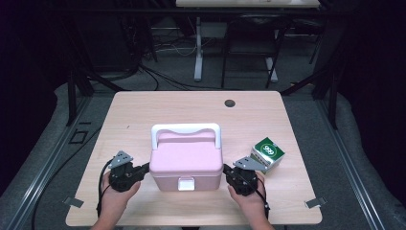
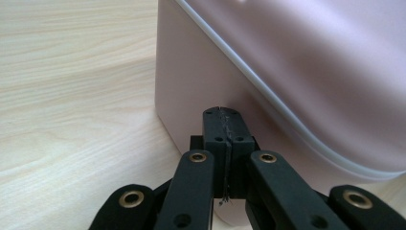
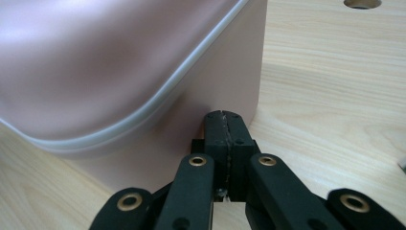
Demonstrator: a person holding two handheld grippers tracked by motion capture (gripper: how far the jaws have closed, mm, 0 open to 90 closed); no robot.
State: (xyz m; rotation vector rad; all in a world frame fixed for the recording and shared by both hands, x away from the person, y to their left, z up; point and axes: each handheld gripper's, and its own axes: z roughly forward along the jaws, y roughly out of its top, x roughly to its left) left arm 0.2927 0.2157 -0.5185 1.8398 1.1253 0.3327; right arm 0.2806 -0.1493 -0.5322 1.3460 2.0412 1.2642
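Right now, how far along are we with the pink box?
Done: both grippers are shut and brought in against the pink box, the left gripper at its left side wall, the right gripper at its right side wall. In hand: the box sits squeezed between them, apparently for a push or lift. Left: the lid looks closed, its white latch down, and the green carton rests untouched beside it.

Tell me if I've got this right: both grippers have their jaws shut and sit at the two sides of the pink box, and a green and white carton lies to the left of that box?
Not quite. The green and white carton lies to the right of the pink box, behind the right gripper, as the high view shows. The rest holds: the left gripper and the right one sit at the box's two sides with jaws shut.
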